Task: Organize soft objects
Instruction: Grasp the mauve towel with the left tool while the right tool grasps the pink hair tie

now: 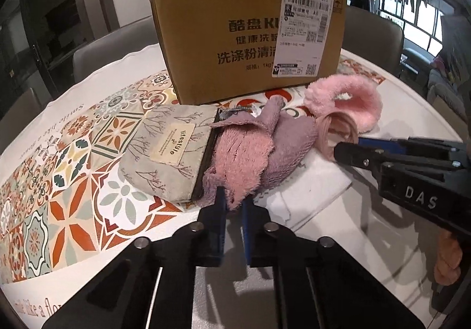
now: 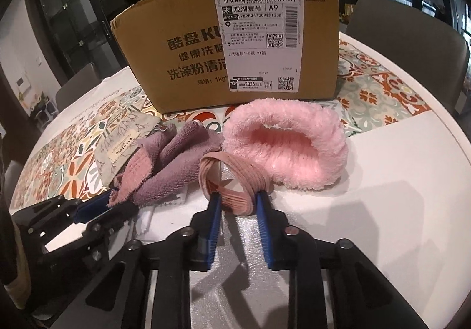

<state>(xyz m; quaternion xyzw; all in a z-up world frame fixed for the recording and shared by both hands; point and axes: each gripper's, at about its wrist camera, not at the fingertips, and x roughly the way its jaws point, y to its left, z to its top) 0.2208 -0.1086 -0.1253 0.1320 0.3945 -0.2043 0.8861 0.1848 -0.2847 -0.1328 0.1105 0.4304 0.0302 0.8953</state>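
A crumpled purple-and-pink towel lies on the table in front of a cardboard box. My left gripper is shut on the towel's near edge; it also shows in the right wrist view with the towel. A ribbed pink headband sits between the fingers of my right gripper, which is closed on it. A fluffy pink band lies just behind it. A grey fabric pouch lies left of the towel.
The cardboard box stands open-topped at the back of the round table with a patterned cloth. Grey chairs stand around the table. White paper lies under the towel.
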